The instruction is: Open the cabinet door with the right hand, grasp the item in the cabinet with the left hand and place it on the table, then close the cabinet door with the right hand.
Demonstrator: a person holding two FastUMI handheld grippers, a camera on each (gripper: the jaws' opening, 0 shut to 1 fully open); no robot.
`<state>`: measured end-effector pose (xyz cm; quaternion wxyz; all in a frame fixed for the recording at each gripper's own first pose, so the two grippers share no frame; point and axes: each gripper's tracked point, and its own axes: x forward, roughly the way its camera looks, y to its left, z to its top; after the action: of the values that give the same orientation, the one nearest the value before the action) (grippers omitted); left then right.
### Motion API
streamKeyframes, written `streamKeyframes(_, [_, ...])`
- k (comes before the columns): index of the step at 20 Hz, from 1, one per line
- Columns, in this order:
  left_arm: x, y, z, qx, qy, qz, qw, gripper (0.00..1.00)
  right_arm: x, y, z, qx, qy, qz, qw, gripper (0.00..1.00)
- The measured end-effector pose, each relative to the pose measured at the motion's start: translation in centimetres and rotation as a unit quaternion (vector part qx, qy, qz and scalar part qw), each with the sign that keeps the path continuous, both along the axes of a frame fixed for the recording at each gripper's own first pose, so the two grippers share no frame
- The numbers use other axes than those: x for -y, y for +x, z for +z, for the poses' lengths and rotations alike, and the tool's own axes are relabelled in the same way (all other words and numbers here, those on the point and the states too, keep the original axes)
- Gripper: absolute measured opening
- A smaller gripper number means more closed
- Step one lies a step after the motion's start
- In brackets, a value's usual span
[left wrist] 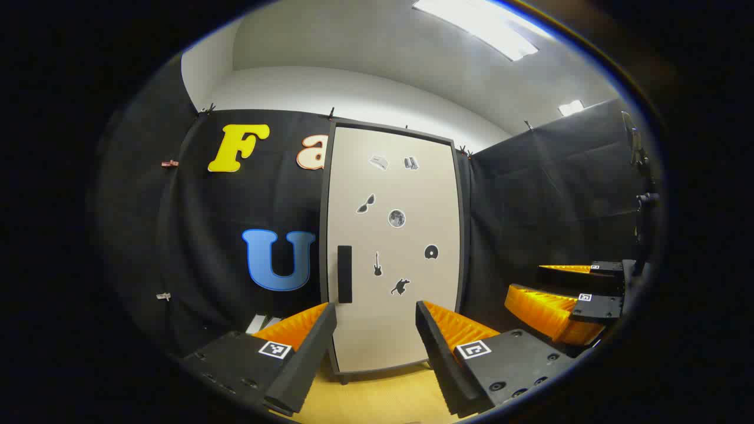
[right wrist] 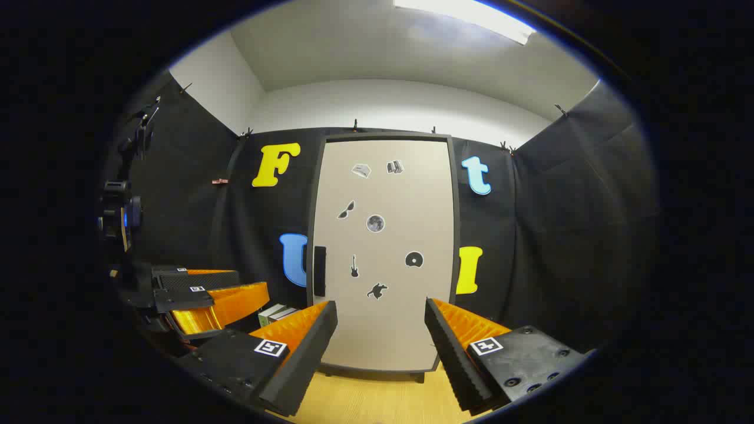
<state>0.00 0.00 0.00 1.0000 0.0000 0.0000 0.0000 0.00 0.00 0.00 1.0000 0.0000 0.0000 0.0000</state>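
Note:
A tall cabinet stands against the back wall, its pale door (left wrist: 392, 247) (right wrist: 383, 247) closed and dotted with small stickers. A dark vertical handle (left wrist: 344, 274) (right wrist: 320, 271) sits on the door's left edge. My left gripper (left wrist: 376, 318) is open, well short of the door, fingers framing its lower part. My right gripper (right wrist: 381, 315) is open too, also aimed at the lower door and apart from it. In the left gripper view the right gripper (left wrist: 565, 294) shows off to the right; in the right gripper view the left gripper (right wrist: 212, 297) shows at the left. The cabinet's contents are hidden.
The cabinet stands on a light wooden table (left wrist: 377, 397) (right wrist: 371, 400). A couple of small boxes (right wrist: 277, 314) lie on the table left of the cabinet. Black cloth walls close the booth on all sides.

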Motion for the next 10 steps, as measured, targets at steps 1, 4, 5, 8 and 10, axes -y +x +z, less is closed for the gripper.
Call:
streamKeyframes(1, [-0.2, -0.1, -0.1, -0.002, -0.005, 0.000, 1.000, 0.86, -0.1, 0.1, 0.1, 0.000, 0.001, 0.001, 1.000, 0.96])
streamKeyframes(4, [-1.2, -0.2, -0.2, -0.003, -0.013, 0.009, 1.000, 0.86, -0.6, 0.4, 0.0, -0.003, 0.006, 0.006, 1.000, 0.96])
streamKeyframes(5, [-1.5, -0.3, -0.2, -0.002, -0.013, 0.014, 1.000, 0.86, -0.8, 0.4, 0.0, -0.004, 0.008, 0.009, 1.000, 0.96])
streamKeyframes(8, [-1.9, -0.6, 0.0, 0.001, -0.017, 0.020, 1.000, 0.86, -1.4, 0.6, -0.1, -0.009, 0.016, 0.017, 1.000, 0.96])
streamKeyframes(10, [-2.1, -0.8, 0.0, 0.002, -0.019, 0.023, 1.000, 0.86, -1.5, 0.6, 0.0, -0.008, 0.014, 0.018, 1.000, 0.96])
